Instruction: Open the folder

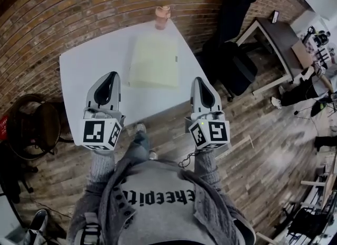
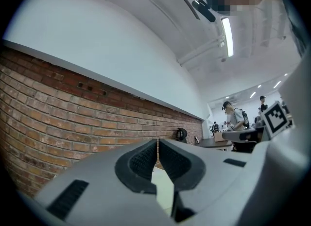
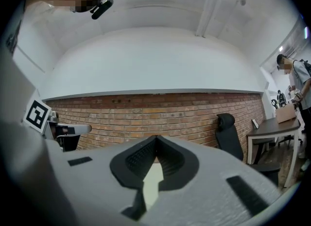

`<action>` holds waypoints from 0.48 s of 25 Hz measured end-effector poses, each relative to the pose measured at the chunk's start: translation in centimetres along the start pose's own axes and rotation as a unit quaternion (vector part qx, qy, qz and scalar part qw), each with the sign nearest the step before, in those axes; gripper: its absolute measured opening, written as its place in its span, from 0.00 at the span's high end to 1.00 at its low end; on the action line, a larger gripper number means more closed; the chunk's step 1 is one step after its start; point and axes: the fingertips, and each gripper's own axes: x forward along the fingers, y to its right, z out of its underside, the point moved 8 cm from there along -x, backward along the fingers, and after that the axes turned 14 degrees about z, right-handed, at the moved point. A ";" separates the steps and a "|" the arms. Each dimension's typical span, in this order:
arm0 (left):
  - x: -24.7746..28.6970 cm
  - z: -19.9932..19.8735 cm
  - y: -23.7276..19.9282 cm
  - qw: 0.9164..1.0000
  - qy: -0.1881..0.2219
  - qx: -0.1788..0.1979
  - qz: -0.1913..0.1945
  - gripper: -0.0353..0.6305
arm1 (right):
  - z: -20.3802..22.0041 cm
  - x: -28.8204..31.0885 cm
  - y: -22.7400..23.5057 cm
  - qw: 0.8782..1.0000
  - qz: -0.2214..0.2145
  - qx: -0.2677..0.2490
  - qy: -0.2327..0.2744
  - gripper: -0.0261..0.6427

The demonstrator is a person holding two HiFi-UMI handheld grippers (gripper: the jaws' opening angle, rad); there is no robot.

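A pale yellow folder [image 1: 155,61] lies flat and closed on the white table [image 1: 87,65], towards its far right side. My left gripper [image 1: 111,76] hovers over the table's near edge, left of the folder and short of it, jaws shut on nothing. My right gripper [image 1: 200,82] is held off the table's right edge, near the folder's front right corner, also shut and empty. In the left gripper view the left gripper [image 2: 158,143] has its pads pressed together, pointing at the brick wall. In the right gripper view the right gripper [image 3: 155,138] is shut the same way.
A pink bottle [image 1: 162,17] stands at the table's far edge behind the folder. A black office chair [image 1: 234,38] and a dark desk [image 1: 274,30] are to the right. A round dark stool [image 1: 34,125] stands at the left. A person [image 3: 297,81] is by the desk.
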 end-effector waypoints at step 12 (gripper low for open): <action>6.3 3.2 -2.7 0.999 -0.043 0.005 0.024 0.93 | 1.9 6.9 0.7 1.000 -0.005 -0.009 -0.027 0.95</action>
